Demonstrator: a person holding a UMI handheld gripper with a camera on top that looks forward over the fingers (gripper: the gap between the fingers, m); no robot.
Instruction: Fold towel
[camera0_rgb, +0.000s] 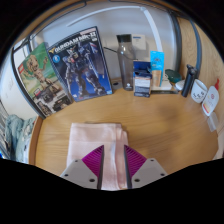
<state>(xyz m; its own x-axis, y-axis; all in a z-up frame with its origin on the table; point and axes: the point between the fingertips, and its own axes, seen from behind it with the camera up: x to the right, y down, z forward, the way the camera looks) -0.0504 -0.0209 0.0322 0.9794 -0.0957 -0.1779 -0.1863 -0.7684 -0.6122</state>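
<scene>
Gripper view puts us just above a round wooden surface (170, 125), looking along the tongs (114, 165). We see their two fingers (84, 168) spread moderately wide, with the magenta pads (93, 159) facing each other across a gap. The pink towel (98, 142) lies flat on the surface, already doubled over, and its near end runs in between the fingers. We cannot tell whether the pads press on the cloth; a strip of towel shows between them, and it rests on the surface.

Beyond the towel, at the far side of the surface, we see two illustrated boxes leaning upright: a green one (41, 78) and, beside it, a larger one with a robot figure (83, 62). Next to these stands a clear bottle (125, 62), then a small blue box (143, 72) and a dark bottle (189, 80). A white container with a red top (211, 98) stands nearer, off to the side.
</scene>
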